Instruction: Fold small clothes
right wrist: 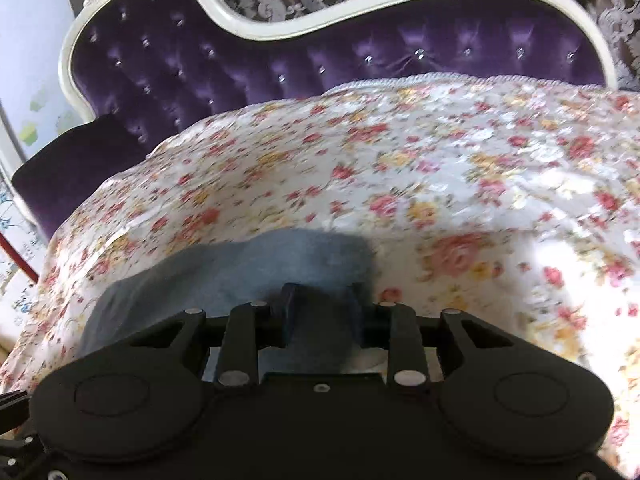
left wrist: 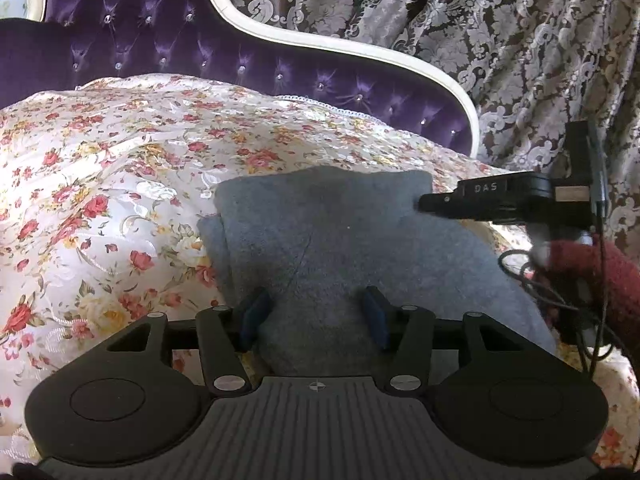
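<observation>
Nearest the left wrist camera, the left gripper (left wrist: pixel 316 312) is hovering low over the near edge of a soft grey-blue fleece garment (left wrist: pixel 340 240), its blue-padded fingers (left wrist: pixel 256 312) spread apart with cloth lying between them but not pinched. The garment is lying partly folded on a white quilted bedspread printed with red and yellow roses (left wrist: pixel 120 168), a doubled layer showing along its left side. It is looking light, thick and limp, likely to sag and slide rather than hold a crease, so taking hold at a corner or along the folded edge would be the safer choice.

Further out, the right gripper (left wrist: pixel 424 202) is reaching in at the garment's far right corner; whether it is pinching the cloth there I cannot tell. In its own blurred view the right gripper (right wrist: pixel 320 312) is showing its pads parted over the fleece (right wrist: pixel 240 268).

Beyond, a purple tufted velvet headboard with a cream frame (left wrist: pixel 160 40) is standing before brown damask curtains (left wrist: pixel 520 40).
</observation>
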